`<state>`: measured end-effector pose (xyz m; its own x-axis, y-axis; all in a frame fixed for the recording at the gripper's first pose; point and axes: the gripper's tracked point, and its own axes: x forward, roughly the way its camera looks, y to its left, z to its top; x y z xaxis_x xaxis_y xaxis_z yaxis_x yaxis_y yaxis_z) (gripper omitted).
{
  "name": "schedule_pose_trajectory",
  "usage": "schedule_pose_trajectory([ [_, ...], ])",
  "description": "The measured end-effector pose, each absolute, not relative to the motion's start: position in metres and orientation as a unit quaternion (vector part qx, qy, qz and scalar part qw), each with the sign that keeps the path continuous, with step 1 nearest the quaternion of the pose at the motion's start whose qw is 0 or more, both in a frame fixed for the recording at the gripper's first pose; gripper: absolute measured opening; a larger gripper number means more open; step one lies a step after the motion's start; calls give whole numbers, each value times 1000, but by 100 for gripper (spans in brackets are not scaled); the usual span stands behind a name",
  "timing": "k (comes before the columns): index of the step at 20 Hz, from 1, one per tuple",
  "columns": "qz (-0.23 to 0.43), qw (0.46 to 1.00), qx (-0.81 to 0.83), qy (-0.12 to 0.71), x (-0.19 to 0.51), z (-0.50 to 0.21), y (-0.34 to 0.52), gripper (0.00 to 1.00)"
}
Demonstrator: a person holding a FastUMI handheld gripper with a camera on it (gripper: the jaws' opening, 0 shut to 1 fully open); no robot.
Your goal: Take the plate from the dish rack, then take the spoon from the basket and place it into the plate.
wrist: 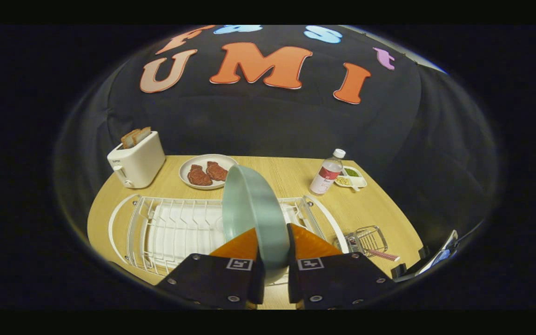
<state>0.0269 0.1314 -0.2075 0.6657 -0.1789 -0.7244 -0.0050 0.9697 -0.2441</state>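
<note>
I read this as a staged kitchen booth: black cloth wall, wooden counter (291,174) with toaster (137,160), dish rack (175,228), plated meat (206,172), water bottle (326,173).

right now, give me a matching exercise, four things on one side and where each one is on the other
Things:
1. plate
2. toaster
3. bottle
4. basket

Places:
A. beside the small sauce dish
B. on the table just past the rack's end
C. on edge between the fingers of the gripper
D. far corner, with toast in its slots

Pairs: 1-C, 2-D, 3-A, 4-B
</note>
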Motion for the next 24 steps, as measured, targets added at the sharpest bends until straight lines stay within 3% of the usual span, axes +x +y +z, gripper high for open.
schedule_pose_trajectory([
  [16,-41,904,60,422,-72,-161,78,20],
  [24,-35,865,183,466,-146,-191,53,19],
])
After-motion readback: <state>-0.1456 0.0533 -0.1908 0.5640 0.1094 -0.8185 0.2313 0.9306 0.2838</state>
